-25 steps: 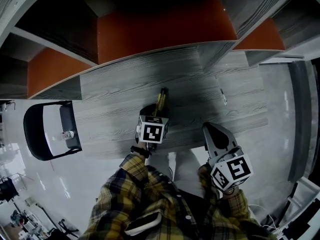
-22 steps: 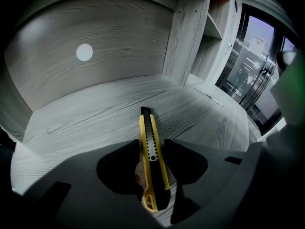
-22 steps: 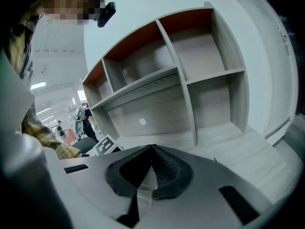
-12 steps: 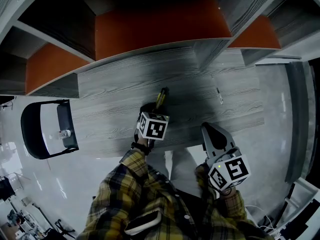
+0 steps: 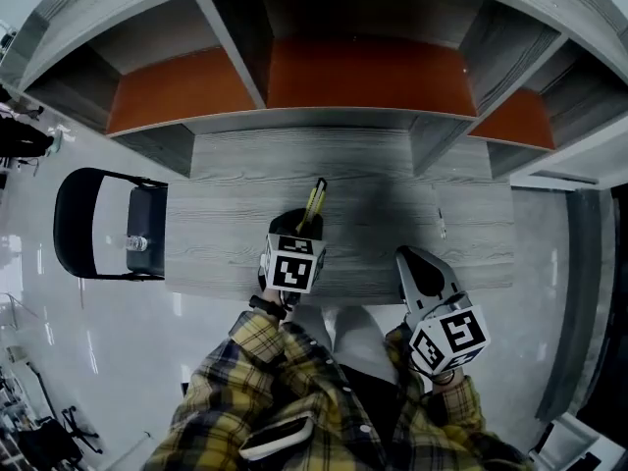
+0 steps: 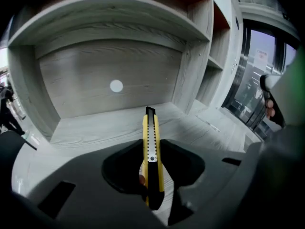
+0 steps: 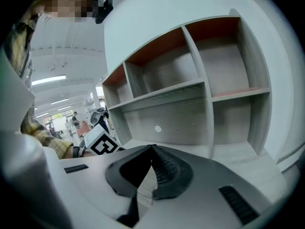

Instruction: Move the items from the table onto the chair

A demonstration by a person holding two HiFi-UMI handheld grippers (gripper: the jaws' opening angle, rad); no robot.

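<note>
Where the box cutter [image 5: 316, 196] is: pinched by the left gripper [image 5: 302, 222] over the table [image 5: 226, 234] (yellow body, tip poking forward), well apart from the chair [image 5: 83, 226].
Right gripper [image 5: 407, 258]: jaws pressed together, nothing held.

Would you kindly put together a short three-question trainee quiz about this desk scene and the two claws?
1. True or false: the right claw is shut and empty.
2. Which item does the left claw grip? A) slim pen B) yellow-and-black plastic utility knife C) small clear bottle
3. Fill in, by the person's own sides: the black chair stands at the grey wooden table's ____ end.
Key: 1 true; 2 B; 3 left.
</note>
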